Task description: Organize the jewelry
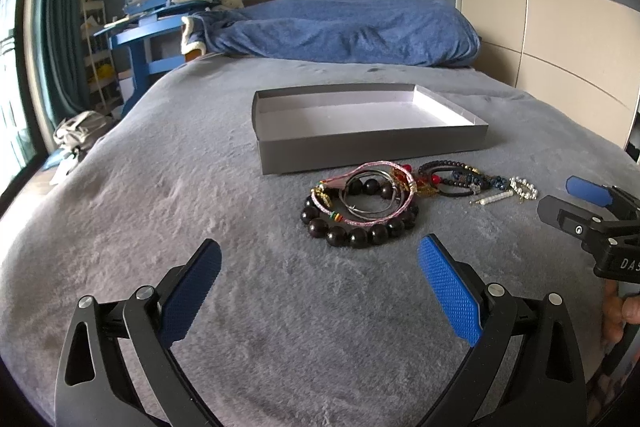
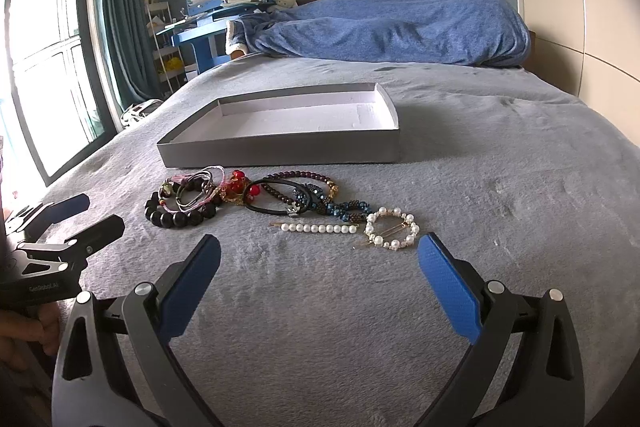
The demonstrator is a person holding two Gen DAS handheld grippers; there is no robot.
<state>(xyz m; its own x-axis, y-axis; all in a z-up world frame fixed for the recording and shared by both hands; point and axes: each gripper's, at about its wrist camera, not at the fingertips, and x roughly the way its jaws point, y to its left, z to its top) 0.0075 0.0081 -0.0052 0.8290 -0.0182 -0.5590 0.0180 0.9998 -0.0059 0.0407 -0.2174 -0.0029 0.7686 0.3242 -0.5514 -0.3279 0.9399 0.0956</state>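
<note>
Where bracelets (image 1: 360,203) tangle, pieces overlap.

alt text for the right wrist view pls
Open right gripper hovers over a grey bedspread, facing a row of jewelry: dark bead bracelet, pearl hair clip, pearl ring clip. An empty grey box lies behind.

In front of me a shallow grey box (image 2: 280,147) lies open and empty on the bed. Just near of it sits a jumble of bracelets (image 2: 182,201), a pearl hair clip (image 2: 318,228) and a pearl ring clip (image 2: 392,229).
</note>
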